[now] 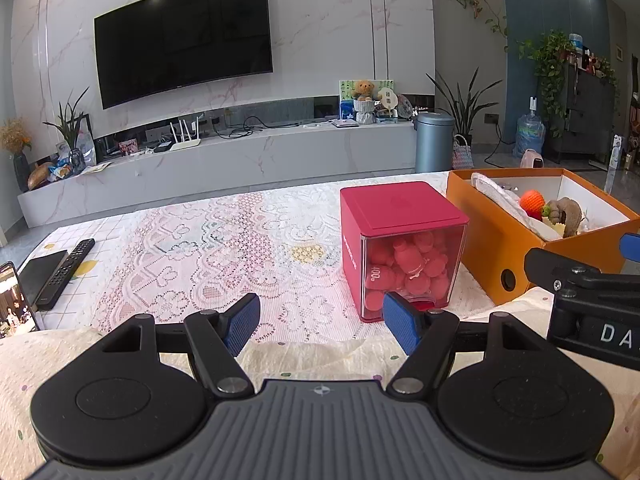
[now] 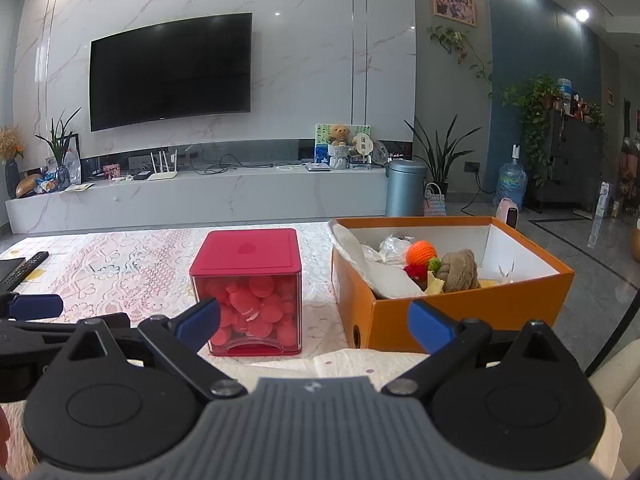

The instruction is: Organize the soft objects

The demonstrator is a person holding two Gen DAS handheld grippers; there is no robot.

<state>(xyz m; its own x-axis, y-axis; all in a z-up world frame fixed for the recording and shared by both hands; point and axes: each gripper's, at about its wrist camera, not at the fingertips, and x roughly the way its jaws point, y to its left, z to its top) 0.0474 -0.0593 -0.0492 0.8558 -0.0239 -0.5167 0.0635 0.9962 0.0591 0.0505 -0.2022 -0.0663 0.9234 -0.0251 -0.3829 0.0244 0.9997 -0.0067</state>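
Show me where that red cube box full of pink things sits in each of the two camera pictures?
Left wrist view: the red cube box sits right of centre, just beyond the right blue finger of the open left tongs.
Right wrist view: the box sits left of centre, behind the left finger of the open right tongs.
Shared landmark: the orange cardboard box stands immediately to the red box's right in both.
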